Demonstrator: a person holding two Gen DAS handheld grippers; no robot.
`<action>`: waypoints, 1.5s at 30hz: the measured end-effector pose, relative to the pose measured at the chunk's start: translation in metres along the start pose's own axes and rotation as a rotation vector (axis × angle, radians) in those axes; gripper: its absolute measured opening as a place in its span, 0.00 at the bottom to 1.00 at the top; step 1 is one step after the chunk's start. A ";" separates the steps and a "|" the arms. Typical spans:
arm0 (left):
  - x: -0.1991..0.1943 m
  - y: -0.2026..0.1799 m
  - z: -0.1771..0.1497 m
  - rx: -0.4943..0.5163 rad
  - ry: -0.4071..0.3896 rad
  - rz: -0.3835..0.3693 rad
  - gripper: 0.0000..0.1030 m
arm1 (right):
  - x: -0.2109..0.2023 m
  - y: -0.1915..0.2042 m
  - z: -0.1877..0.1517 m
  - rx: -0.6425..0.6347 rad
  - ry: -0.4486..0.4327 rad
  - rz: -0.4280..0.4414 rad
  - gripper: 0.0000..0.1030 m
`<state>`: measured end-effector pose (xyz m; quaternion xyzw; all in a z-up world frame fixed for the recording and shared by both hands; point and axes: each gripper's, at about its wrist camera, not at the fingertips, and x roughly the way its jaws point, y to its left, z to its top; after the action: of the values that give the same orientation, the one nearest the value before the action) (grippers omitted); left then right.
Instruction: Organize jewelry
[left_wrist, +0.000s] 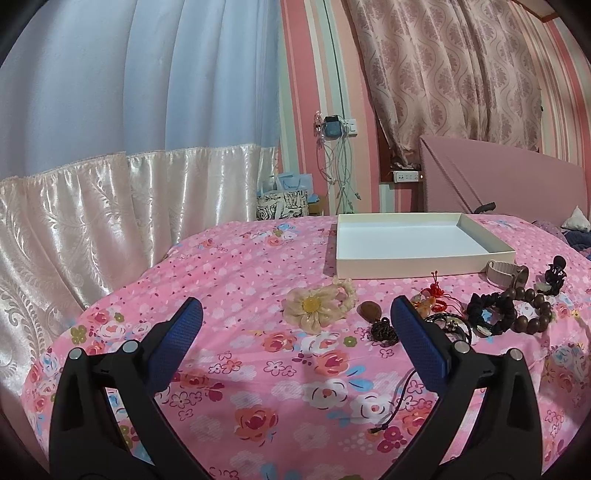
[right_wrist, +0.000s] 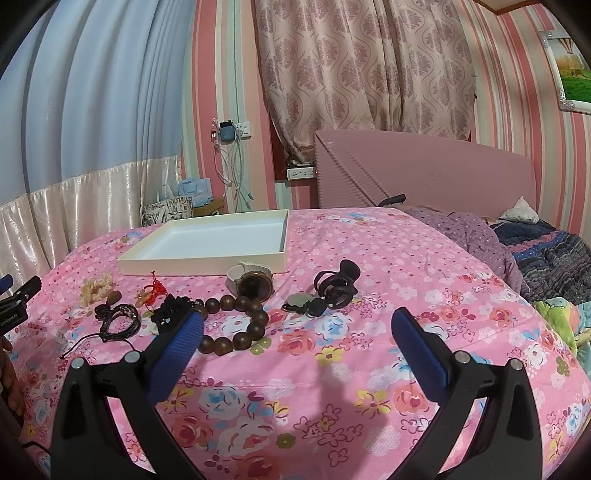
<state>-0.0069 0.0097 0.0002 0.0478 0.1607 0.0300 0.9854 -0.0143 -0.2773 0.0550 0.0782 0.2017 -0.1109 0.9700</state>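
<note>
Both tools empty, jaws apart: left tool (left_wrist: 295, 332), right tool (right_wrist: 297, 332). Jewelry on bed (right_wrist: 369, 369), mid-frame, below empty white tray (right_wrist: 207, 258). Risk: bead bracelet (right_wrist: 236, 325) touches black cords (right_wrist: 118, 317); grab may snag neighbours, soft bedspread lets items slip.

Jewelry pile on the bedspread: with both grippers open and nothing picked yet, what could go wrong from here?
The black cord bracelets, red knot charm and black scrunchie lie close together, so one pinch may snag a neighbour. The wooden bead bracelet could roll from the blue pads. The soft bedspread may bunch under the fingers, and the white tray could shift on it.
</note>
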 end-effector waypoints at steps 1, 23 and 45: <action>0.000 0.000 0.000 -0.001 0.000 0.000 0.97 | 0.000 0.000 0.000 0.001 0.000 0.000 0.98; 0.001 0.004 0.002 -0.017 0.002 0.002 0.97 | 0.000 -0.003 -0.001 0.001 -0.001 -0.004 0.98; 0.001 0.005 0.002 -0.025 0.001 0.005 0.97 | 0.001 -0.003 -0.001 -0.003 0.000 -0.011 0.98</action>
<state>-0.0057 0.0148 0.0028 0.0360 0.1608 0.0343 0.9857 -0.0148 -0.2805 0.0534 0.0758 0.2020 -0.1160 0.9695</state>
